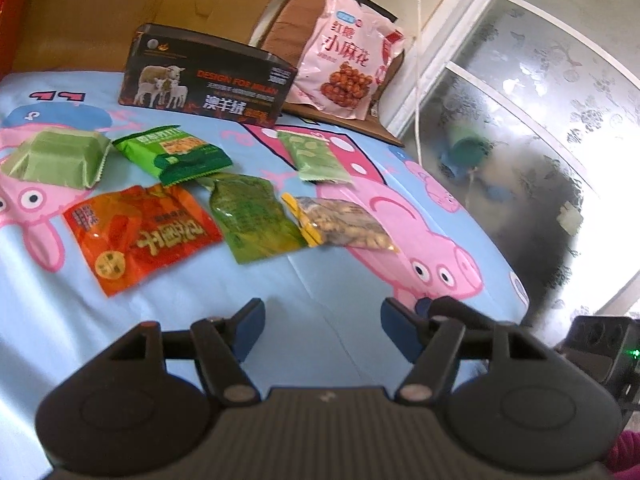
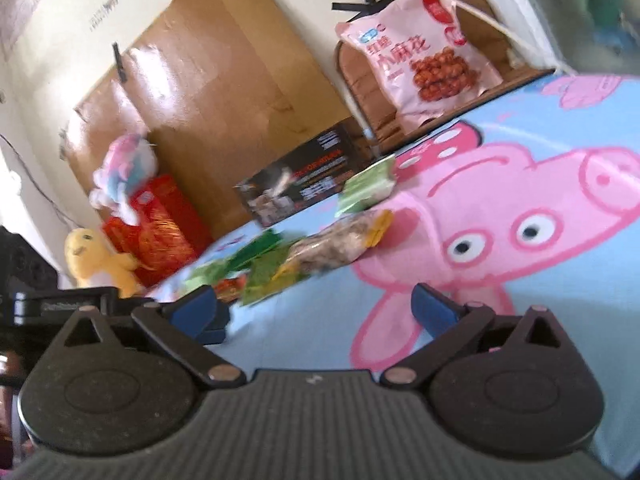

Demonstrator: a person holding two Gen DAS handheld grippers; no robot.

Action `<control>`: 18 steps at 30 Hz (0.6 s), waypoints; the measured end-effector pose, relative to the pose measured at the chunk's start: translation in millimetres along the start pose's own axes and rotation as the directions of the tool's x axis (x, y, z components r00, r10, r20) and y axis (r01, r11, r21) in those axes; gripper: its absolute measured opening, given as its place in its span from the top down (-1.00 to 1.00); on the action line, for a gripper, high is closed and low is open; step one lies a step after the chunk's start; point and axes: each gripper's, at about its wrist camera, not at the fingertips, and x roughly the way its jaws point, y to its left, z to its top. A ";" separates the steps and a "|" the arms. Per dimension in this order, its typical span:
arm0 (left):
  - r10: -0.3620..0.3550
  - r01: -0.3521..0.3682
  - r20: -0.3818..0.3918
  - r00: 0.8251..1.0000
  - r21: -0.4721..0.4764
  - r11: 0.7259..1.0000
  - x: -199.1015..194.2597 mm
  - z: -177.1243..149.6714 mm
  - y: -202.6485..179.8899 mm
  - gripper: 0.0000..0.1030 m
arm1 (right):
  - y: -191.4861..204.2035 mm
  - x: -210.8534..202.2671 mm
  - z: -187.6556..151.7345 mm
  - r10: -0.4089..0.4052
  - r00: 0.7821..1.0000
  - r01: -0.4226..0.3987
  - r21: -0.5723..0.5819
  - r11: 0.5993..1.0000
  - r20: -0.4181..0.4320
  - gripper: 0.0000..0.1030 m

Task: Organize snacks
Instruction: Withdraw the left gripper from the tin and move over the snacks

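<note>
6 snack packets lie scattered on a cartoon-print bed (image 1: 280, 280), well ahead of both empty claws. The left claw (image 1: 322, 330) gapes half-wide; the right claw (image 2: 316, 312) stands fully wide, the peanut packet (image 2: 340, 244) ahead-left, long axis crosswise.

- small snack packets (image 1: 188, 200) are scattered on the bed sheet (image 1: 280, 280)
- box (image 1: 208, 76) sits behind them
- big bag (image 1: 348, 52) is right of the box, leaning on a chair back (image 1: 288, 28)

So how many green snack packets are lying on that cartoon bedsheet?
4: a boxy pale green pack far left, a dark green packet beside it, an olive pouch in the middle, a pale green packet behind. None looks hidden.
</note>
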 end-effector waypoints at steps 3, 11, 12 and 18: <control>-0.010 0.010 -0.010 1.000 0.015 1.000 0.1 -3.7 -3.7 -0.27 | -2.1 -5.5 -2.5 0.067 0.998 -0.067 0.042 0.997 0.004 -1.00; -0.024 0.024 0.012 1.000 0.036 0.999 -8.8 -8.3 -8.6 -0.28 | 2.3 -7.6 0.4 0.114 0.993 -0.111 0.101 0.989 -0.029 -1.00; -0.026 0.025 0.015 1.000 0.036 0.999 -9.7 -8.7 -8.1 -0.28 | 3.6 -6.7 0.3 0.116 0.993 -0.112 0.106 0.988 -0.030 -1.00; -0.026 0.026 0.022 0.999 0.001 1.000 -14.6 -7.4 4.6 -0.30 | 8.9 8.7 -0.5 0.163 0.985 -0.156 0.120 0.981 -0.057 -1.00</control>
